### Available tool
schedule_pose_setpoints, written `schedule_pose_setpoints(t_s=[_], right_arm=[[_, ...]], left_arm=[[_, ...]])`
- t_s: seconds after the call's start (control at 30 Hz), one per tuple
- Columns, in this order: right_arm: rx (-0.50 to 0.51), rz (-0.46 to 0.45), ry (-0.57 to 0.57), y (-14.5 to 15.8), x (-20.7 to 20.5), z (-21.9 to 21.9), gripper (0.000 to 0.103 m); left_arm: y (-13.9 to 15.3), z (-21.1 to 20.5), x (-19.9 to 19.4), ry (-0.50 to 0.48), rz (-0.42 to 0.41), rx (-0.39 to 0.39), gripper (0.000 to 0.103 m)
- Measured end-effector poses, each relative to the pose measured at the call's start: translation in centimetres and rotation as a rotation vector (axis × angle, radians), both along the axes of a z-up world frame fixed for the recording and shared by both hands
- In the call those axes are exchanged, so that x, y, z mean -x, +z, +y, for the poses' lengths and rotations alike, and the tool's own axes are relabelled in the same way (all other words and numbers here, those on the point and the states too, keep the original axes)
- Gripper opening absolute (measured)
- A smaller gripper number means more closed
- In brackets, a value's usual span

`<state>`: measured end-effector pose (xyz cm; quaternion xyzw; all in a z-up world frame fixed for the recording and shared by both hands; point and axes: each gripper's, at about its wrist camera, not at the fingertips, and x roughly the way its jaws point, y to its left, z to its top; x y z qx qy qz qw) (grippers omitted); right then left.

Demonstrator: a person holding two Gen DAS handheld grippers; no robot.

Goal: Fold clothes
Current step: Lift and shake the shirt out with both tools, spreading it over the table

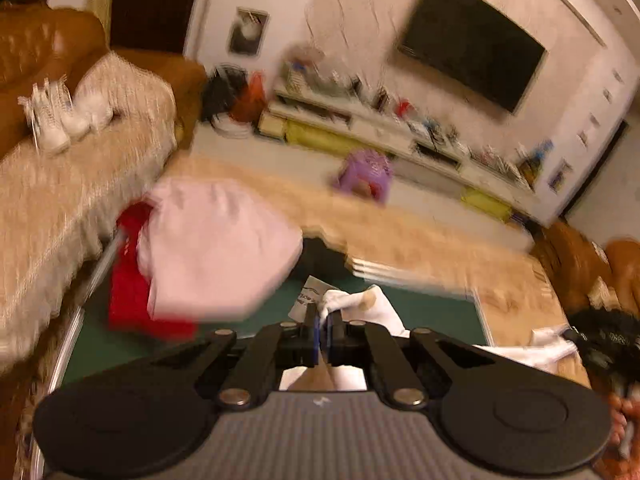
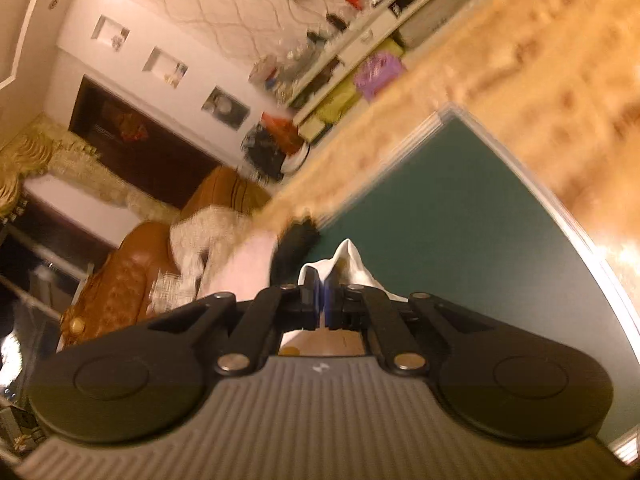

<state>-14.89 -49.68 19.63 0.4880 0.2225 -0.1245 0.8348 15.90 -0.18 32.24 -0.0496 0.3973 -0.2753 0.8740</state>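
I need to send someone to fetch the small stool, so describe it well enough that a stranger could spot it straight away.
Start at the big dark television on the far wall and drop to the long white media unit beneath it. On the pale floor just in front of that unit stands the purple plastic stool. Nothing else near it is purple: the unit's lower panels are yellow-green.

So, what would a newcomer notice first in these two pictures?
First, the white garment, pinched in both shut claws: the left claw and the right claw each grip a bunch of it above the green table. Next, the pink cloth lying on a red one at the table's left side, and the dark TV on the wall.
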Motion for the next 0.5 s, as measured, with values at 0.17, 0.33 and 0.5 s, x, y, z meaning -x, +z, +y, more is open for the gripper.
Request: schedule_pose_setpoints(t_s=[0.17, 0.33, 0.5], right_arm=[[0.077, -0.115, -0.124, 12.4, -10.5, -5.8, 0.004], [0.215, -0.267, -0.234, 24.9, -13.6, -8.4, 0.004], [0.318, -0.306, -0.242, 28.3, -11.8, -8.3, 0.004]], left_arm=[[13.1, -7.1, -8.3, 0.099, -0.197, 0.15, 0.003], [23.4, -9.1, -8.6, 0.117, -0.354, 0.274, 0.003], [23.6, -9.0, -6.2, 0.06, -0.392, 0.264, 0.003]])
